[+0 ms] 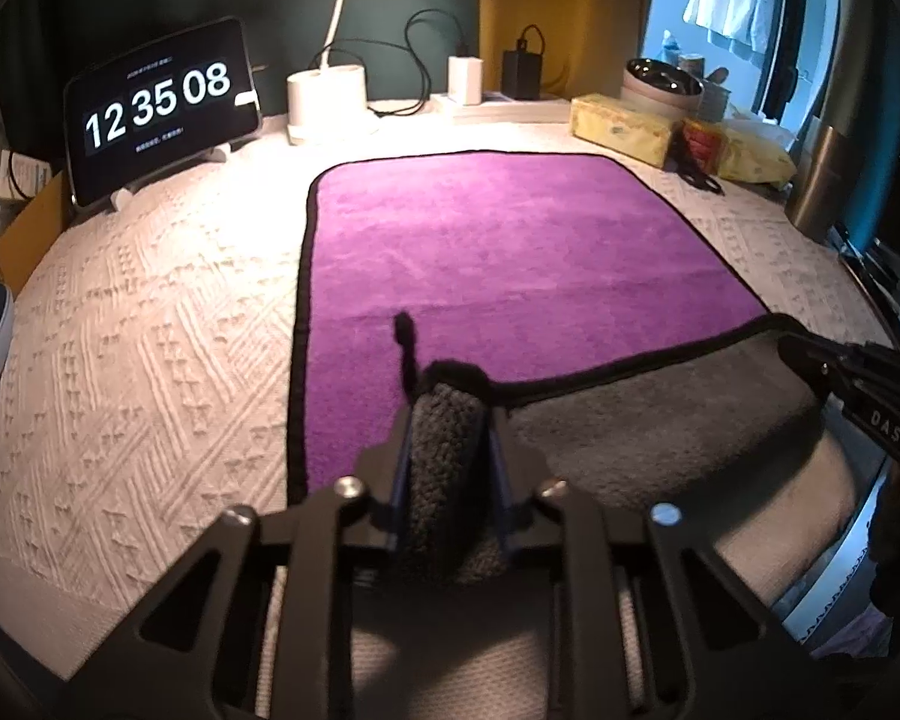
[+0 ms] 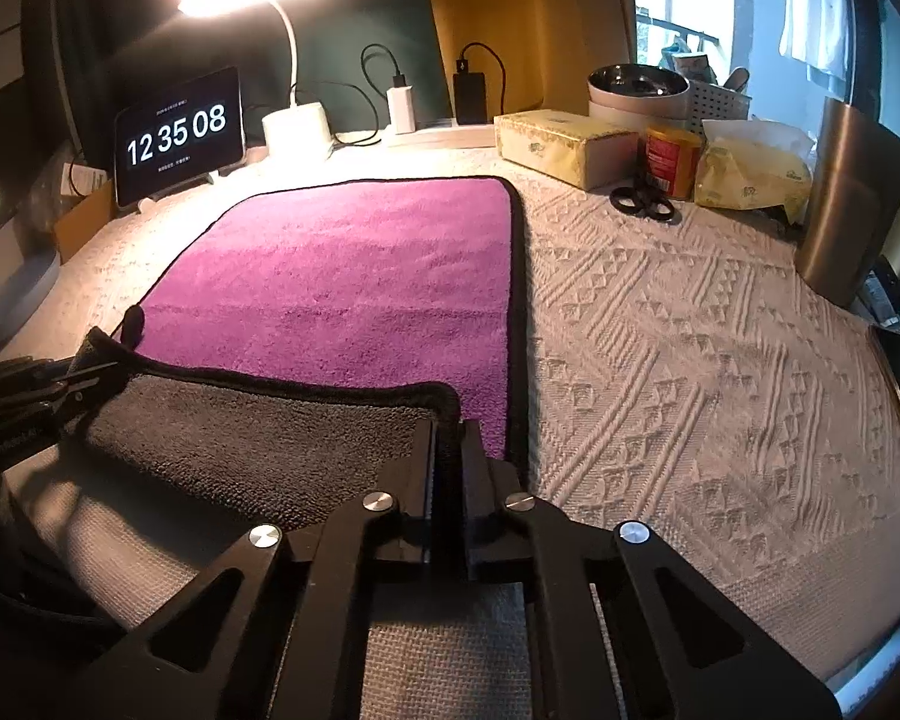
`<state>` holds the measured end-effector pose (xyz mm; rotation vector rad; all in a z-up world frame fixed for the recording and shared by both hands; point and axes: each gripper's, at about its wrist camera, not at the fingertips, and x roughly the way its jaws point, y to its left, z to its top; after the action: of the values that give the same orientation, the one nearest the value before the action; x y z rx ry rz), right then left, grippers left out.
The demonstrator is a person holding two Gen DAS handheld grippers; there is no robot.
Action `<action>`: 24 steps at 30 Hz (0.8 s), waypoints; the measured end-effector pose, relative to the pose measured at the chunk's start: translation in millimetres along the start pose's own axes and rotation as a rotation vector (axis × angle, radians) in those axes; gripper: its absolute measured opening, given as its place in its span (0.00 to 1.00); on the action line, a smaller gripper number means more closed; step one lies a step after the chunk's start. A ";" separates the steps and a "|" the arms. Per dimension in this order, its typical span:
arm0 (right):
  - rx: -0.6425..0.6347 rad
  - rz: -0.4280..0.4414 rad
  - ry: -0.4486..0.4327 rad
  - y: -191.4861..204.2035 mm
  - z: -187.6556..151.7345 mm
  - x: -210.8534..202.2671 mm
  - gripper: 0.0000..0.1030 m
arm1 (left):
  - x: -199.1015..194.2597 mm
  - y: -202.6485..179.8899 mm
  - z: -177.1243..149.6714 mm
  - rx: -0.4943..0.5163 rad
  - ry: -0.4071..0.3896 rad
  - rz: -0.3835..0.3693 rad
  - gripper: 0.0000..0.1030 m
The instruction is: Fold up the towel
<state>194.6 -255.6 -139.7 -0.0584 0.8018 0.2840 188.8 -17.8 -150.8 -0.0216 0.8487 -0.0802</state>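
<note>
A purple towel (image 1: 498,252) with black trim and a grey underside lies flat on the white textured table cover (image 1: 150,348); it also shows in the right wrist view (image 2: 354,276). Its near edge is lifted and turned over, grey side up (image 2: 258,426). My left gripper (image 1: 450,414) is shut on the near left corner, a bunched grey roll of cloth between its fingers. My right gripper (image 2: 448,438) is shut on the near right corner. Each gripper shows at the edge of the other's view, the right (image 1: 858,384) and the left (image 2: 36,390).
A tablet clock (image 1: 162,108) stands at the back left beside a white lamp base (image 1: 330,96). Chargers, a power strip, a tissue box (image 2: 564,144), a red can (image 2: 669,159), black scissors (image 2: 642,201), a yellow packet, a bowl and a steel tumbler (image 2: 846,204) line the back and right.
</note>
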 end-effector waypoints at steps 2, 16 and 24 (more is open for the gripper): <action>-0.009 -0.004 -0.013 1.8 0.7 -3.5 0.07 | -2.9 -1.1 -0.2 0.004 -0.008 -0.003 0.19; -0.041 -0.014 -0.120 12.7 18.3 -33.0 0.06 | -33.3 -2.6 11.4 0.008 -0.096 -0.011 0.18; -0.057 -0.012 -0.180 16.1 32.6 -46.2 0.06 | -48.3 -1.1 24.4 0.014 -0.148 -0.006 0.18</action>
<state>182.5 -245.6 -83.0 -0.0893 0.6144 0.2962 175.3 -15.4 -98.4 -0.0172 0.6998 -0.0893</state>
